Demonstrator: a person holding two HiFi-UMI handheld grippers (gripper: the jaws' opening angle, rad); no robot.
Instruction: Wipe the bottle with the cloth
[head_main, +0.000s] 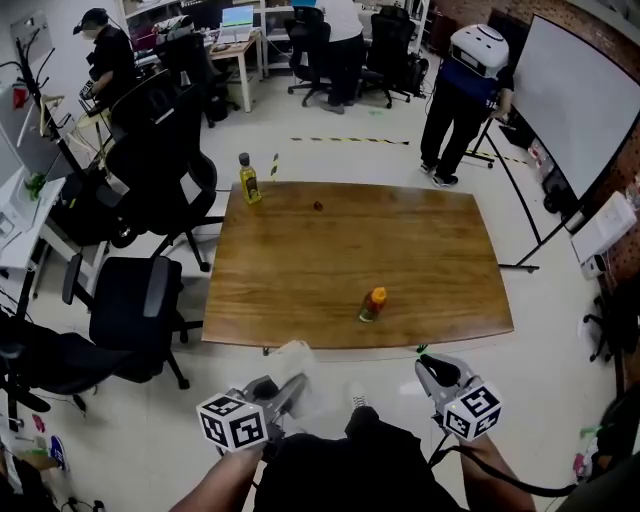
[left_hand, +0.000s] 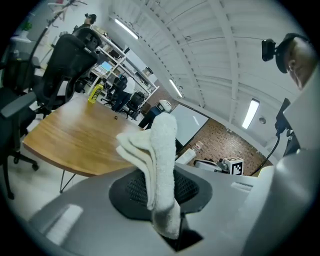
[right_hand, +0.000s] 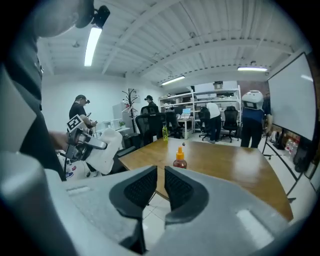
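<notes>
Clamping the white cloth (left_hand: 161, 150), the fingers of your left gripper (head_main: 291, 384) sit lower left; your right gripper (head_main: 431, 367) has its fingers almost together, empty. The bottle (head_main: 373, 303) stands upright near the lower edge of the bench (head_main: 300, 270).

Orange-capped bottle (head_main: 372, 305) label and dark speck (head_main: 318, 206) on table (head_main: 430, 260), illegibly small
</notes>
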